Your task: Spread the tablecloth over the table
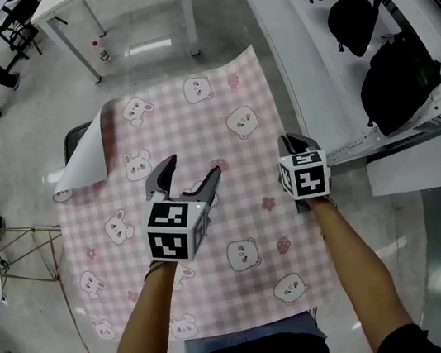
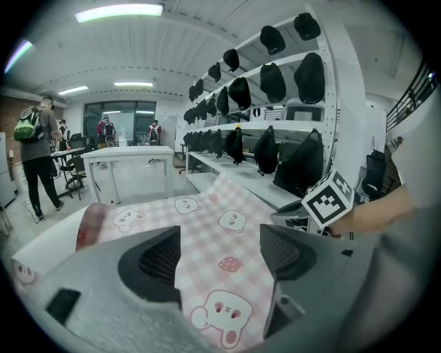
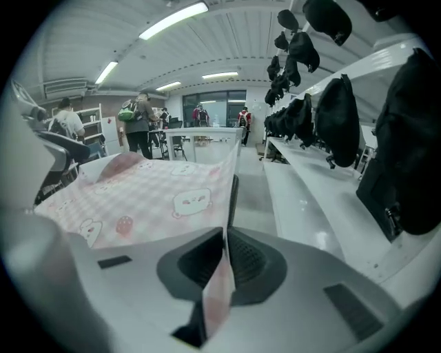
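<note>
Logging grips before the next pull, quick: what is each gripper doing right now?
Left gripper: open, jaws apart over the tablecloth, not pinching it.
Right gripper: closed, pinching the tablecloth's edge.

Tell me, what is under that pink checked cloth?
Only a corner of the dark table shows, where the tablecloth is folded back; the rest is covered.

The pink-checked tablecloth [image 1: 197,133] looks like smooth, faintly shiny sheet, its curled corner [image 1: 83,157] at ten o'clock showing a plain white back. The left gripper [image 1: 193,169] is matt grey plastic with rough black pads [image 2: 160,260]; the floor [image 1: 145,75] at twelve o'clock is glossy.
</note>
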Action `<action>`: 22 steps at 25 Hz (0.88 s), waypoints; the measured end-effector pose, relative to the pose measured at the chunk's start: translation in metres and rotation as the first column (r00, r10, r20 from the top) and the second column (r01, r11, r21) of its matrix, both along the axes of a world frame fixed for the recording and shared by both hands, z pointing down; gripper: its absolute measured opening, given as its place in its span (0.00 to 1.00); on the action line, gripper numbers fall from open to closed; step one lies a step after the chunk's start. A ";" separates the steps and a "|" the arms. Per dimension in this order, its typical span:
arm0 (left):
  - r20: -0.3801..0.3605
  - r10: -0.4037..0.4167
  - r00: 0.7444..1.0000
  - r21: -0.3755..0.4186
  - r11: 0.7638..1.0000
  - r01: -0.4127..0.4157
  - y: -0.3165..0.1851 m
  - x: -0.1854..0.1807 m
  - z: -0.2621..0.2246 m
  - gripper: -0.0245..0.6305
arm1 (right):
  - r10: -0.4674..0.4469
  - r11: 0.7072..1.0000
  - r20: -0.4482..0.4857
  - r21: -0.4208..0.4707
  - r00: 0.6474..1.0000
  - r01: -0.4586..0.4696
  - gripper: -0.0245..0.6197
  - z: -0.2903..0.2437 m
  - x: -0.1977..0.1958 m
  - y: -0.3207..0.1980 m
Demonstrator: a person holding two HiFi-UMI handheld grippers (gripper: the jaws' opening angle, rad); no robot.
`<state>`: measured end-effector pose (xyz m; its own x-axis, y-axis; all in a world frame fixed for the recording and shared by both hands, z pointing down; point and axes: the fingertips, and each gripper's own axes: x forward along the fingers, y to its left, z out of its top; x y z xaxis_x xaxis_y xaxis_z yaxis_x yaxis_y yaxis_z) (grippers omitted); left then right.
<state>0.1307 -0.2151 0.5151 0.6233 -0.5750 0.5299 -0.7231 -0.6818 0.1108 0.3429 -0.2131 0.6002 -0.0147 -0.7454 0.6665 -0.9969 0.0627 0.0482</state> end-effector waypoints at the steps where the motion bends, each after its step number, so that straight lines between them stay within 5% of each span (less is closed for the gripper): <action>1: 0.003 -0.001 1.000 -0.001 1.000 0.001 0.001 -0.001 0.001 0.60 | 0.005 1.000 -0.001 -0.006 1.000 -0.005 0.07 0.003 0.001 0.000; 11: 0.014 -0.019 1.000 0.002 1.000 0.019 -0.002 -0.008 0.000 0.60 | -0.024 0.998 -0.072 -0.051 0.997 0.020 0.21 0.010 0.014 -0.003; 22: 0.014 -0.065 0.998 0.043 0.997 0.064 -0.003 -0.035 -0.038 0.60 | -0.103 0.990 -0.052 0.087 0.993 0.107 0.28 -0.087 -0.029 -0.003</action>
<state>0.0960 -0.2186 0.4771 0.5761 -0.6356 0.5139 -0.7670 -0.6377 0.0712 0.3136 -0.2161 0.5136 -0.0665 -0.7981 0.5988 -0.9814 0.1605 0.1049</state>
